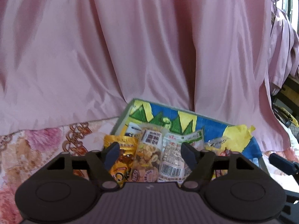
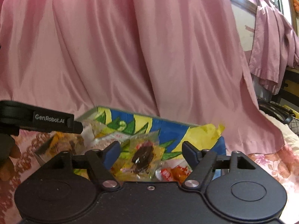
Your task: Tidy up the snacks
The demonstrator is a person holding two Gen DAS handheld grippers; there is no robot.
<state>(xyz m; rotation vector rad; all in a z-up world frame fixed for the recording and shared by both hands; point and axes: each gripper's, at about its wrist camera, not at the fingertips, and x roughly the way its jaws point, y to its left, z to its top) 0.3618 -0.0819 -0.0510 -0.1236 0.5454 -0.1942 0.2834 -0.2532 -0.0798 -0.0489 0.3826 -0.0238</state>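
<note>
A shallow box (image 1: 168,114) with a blue, yellow and green painted inside holds several snack packets. In the left wrist view I see a yellow packet (image 1: 121,156), a clear packet of mixed nuts (image 1: 148,155) and a white packet with a barcode (image 1: 172,160). My left gripper (image 1: 150,154) is open and empty, just in front of them. In the right wrist view my right gripper (image 2: 151,154) is open and empty over a clear packet with a dark snack (image 2: 143,156) and an orange packet (image 2: 177,172) in the box (image 2: 168,125). The left gripper's body (image 2: 46,121) shows at the left.
The box sits on a floral pink and orange cloth (image 1: 37,149). A pink curtain (image 1: 130,46) hangs right behind the box. Dark furniture and cables (image 2: 276,110) stand at the far right.
</note>
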